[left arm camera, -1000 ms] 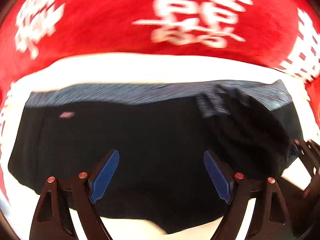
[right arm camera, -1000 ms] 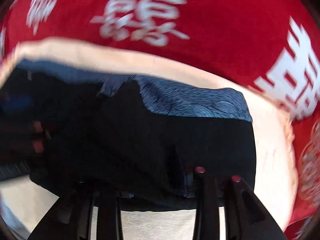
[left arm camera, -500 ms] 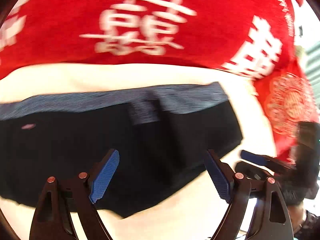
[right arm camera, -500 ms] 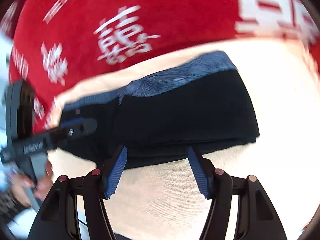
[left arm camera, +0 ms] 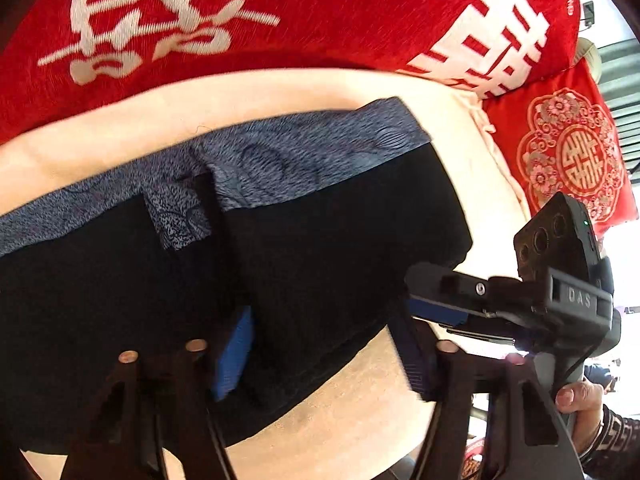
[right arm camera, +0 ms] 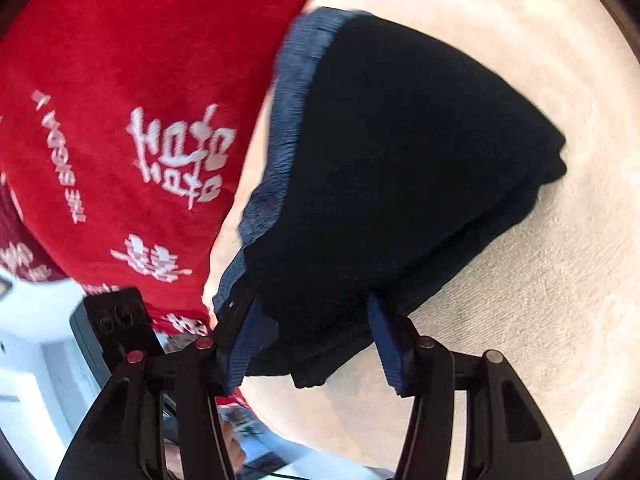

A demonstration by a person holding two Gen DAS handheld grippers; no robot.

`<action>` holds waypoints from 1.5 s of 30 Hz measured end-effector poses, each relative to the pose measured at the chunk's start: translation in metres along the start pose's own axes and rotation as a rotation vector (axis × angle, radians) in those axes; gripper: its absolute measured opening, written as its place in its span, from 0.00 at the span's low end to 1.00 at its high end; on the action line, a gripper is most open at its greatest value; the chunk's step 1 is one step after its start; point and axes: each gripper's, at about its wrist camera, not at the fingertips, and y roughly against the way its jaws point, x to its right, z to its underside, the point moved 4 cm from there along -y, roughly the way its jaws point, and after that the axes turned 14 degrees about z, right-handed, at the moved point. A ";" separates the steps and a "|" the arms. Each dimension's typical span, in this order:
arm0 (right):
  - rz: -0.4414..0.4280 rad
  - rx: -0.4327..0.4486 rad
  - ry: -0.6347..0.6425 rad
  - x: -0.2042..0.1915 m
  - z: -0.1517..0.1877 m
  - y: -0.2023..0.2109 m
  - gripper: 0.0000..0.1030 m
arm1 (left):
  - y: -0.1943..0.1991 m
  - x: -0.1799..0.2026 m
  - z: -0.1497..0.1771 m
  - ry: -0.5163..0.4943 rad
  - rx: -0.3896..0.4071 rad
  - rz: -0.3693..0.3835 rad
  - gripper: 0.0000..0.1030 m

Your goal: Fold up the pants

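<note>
Two grippers work at the near edge of a pair of black pants (left arm camera: 328, 248) lying on a cream blanket (left arm camera: 360, 412), with a red cloth printed in white characters (left arm camera: 320, 12) beyond it. The pants are already folded into a compact stack: the right wrist view shows several layers at the corner, and the blue-grey patterned waistband (left arm camera: 304, 156) runs along the far edge. A loose flap of that band sits on top near the middle in the left wrist view, so the bundle looks not quite tidy.

The left gripper (left arm camera: 324, 356) has just been closing; its jaws stand at a middling gap with the black cloth's near edge between them, and I cannot tell whether the pads press on it. The right gripper (right arm camera: 316, 344) has just been closing as well; its blue pads straddle the near corner of the stack, the left pad against the cloth, the right pad just beside it, so a firm grip is not shown.

Most of the folding appears done. What likely remains is one last fold or a straightening of the stack.
</note>
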 end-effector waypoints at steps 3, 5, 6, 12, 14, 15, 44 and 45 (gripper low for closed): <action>-0.015 -0.013 -0.074 0.012 -0.005 -0.006 0.08 | -0.001 -0.006 0.000 0.029 0.011 0.012 0.55; -0.036 -0.012 -0.049 0.009 -0.004 -0.003 0.06 | 0.005 -0.003 0.002 0.032 0.029 0.011 0.51; -0.033 0.000 0.010 -0.001 -0.002 0.003 0.05 | 0.010 0.000 0.005 0.023 0.034 0.011 0.50; 0.030 0.000 0.185 -0.026 0.011 0.015 0.05 | 0.026 0.016 0.031 -0.015 0.057 -0.041 0.50; 0.059 -0.017 0.177 -0.022 0.012 0.004 0.05 | 0.015 0.004 0.037 -0.014 0.045 -0.112 0.50; 0.077 -0.026 0.174 -0.019 0.011 -0.005 0.05 | 0.010 -0.005 0.039 0.002 0.041 -0.149 0.50; 0.580 0.128 0.705 -0.061 -0.100 0.007 0.27 | -0.012 -0.028 -0.011 0.209 0.222 -0.370 0.73; 0.579 0.133 0.707 -0.060 -0.099 0.009 0.27 | -0.013 -0.027 -0.010 0.195 0.211 -0.391 0.83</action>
